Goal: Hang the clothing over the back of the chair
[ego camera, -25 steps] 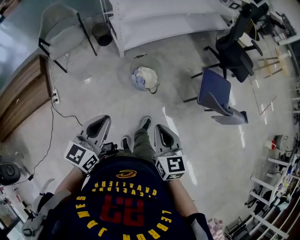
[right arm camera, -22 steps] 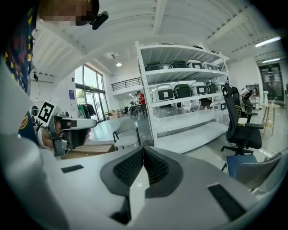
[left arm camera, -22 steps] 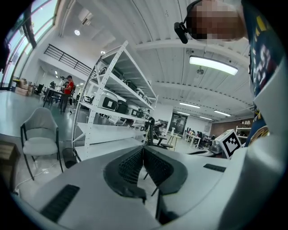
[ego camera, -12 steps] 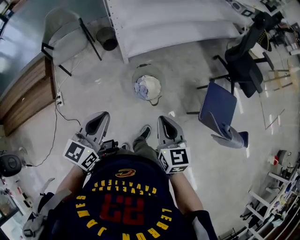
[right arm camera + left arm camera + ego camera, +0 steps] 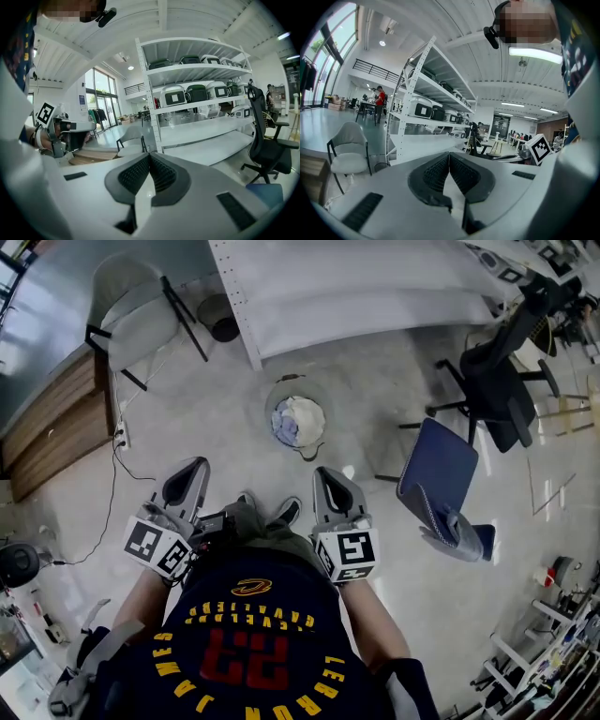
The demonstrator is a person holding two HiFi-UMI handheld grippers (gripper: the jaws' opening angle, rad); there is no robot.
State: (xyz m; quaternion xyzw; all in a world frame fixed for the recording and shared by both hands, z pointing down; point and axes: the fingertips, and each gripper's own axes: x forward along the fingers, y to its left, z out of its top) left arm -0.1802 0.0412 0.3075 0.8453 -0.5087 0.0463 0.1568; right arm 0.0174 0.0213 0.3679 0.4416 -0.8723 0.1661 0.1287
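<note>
L gripper (image 5: 194,468) and R gripper (image 5: 324,474) are held side by side in front of the person (image 5: 258,652), apart from each other, both pointing toward the basket (image 5: 269,401). In the L gripper view the jaws are fully together, pads touching, w/ nothing btw them. It is the same in the R gripper view: jaws closed and empty.

The clothing (image 5: 300,418), a white and pale blue bundle, lies inside the round basket on the floor (image 5: 225,418). It is straight ahead of the grippers and well apart from them. The blue chair (image 5: 439,465) stands to the right of the basket, near it but not touching.

Behind the basket is a white shelf (image 5: 356,287). A grey chair (image 5: 131,310) stands left of the shelf, and a black office chair (image 5: 502,390) is at the far right, just behind the blue chair. A thin cable (image 5: 108,486) runs over the floor at the left side. The person's shoes (image 5: 286,512) show btw the two grippers.
</note>
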